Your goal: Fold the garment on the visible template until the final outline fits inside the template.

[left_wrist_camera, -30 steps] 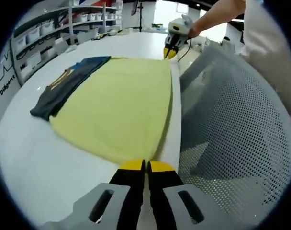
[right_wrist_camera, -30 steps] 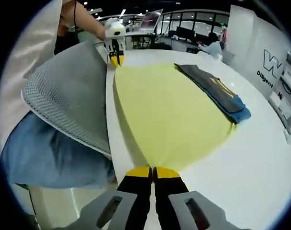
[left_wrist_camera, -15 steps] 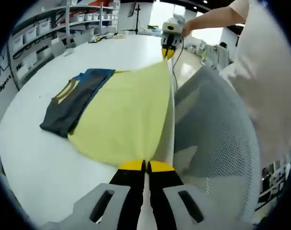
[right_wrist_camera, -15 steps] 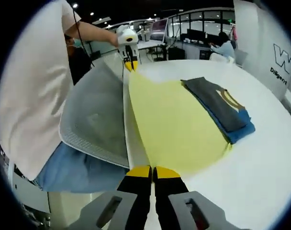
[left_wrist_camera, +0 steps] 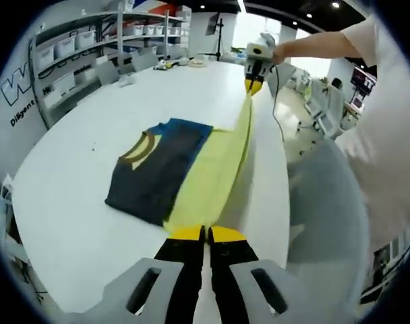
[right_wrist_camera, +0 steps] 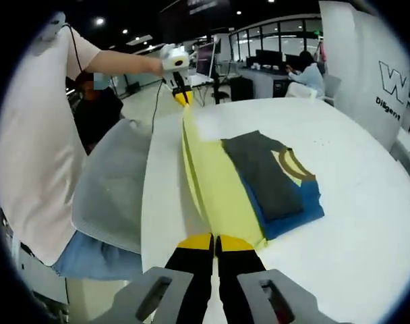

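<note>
Left gripper (left_wrist_camera: pixel 205 233), bottom centre of the left gripper view: jaws pinched together on the near edge of the yellow garment (left_wrist_camera: pixel 215 179). Right gripper (right_wrist_camera: pixel 214 241), bottom centre of the right gripper view: likewise clamped on the yellow cloth's edge at its end (right_wrist_camera: pixel 212 182). We see each gripper again in the other's view, small at the top, with the cloth stretched taut and lifted between the two.

A dark navy-and-blue folded garment (left_wrist_camera: pixel 158 172) with a tan neckband lies flat on the tabletop (left_wrist_camera: pixel 77 155), just beside and partly under the yellow cloth; centre right in the right gripper view (right_wrist_camera: pixel 276 179).

Writing: a big "W" and "Diligent" on the wall, upper left of the left gripper view (left_wrist_camera: pixel 19 101), far right in the right gripper view.

Tabletop is white and rounded. Shelves with white bins (left_wrist_camera: pixel 73 47) at upper left; grey mesh chair back (right_wrist_camera: pixel 110 189) at left; office desks and windows beyond.
</note>
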The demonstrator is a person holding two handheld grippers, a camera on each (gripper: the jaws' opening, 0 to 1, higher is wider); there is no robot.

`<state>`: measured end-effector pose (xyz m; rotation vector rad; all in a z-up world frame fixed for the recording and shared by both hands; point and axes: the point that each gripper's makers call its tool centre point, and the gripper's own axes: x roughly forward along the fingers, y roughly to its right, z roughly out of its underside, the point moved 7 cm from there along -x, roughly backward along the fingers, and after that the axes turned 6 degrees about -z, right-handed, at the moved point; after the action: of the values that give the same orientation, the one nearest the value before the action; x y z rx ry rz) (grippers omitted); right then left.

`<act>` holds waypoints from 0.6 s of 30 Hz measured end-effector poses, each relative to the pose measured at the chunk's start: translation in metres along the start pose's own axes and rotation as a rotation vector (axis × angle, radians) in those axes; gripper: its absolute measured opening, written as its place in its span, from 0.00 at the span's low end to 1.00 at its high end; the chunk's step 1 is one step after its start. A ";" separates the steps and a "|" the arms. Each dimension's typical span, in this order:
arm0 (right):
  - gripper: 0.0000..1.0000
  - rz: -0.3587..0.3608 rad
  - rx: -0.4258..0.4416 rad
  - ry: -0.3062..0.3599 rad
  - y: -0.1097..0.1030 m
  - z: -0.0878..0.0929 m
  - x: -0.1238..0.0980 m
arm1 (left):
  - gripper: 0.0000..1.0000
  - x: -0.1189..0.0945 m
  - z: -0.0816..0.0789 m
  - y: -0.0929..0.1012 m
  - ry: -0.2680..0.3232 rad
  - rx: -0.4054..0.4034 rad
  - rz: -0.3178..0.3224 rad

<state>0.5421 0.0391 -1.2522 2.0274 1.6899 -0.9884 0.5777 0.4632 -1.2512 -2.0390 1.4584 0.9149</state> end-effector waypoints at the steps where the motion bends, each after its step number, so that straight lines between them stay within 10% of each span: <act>1: 0.00 0.005 0.001 0.003 0.007 -0.002 -0.001 | 0.01 0.002 -0.002 -0.006 -0.002 -0.002 -0.004; 18: 0.00 0.072 0.068 0.027 0.145 -0.023 0.014 | 0.01 0.055 -0.024 -0.123 -0.036 -0.138 -0.069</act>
<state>0.6876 0.0283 -1.2714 2.1382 1.6050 -1.0113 0.7118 0.4516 -1.2761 -2.1455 1.3306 1.0438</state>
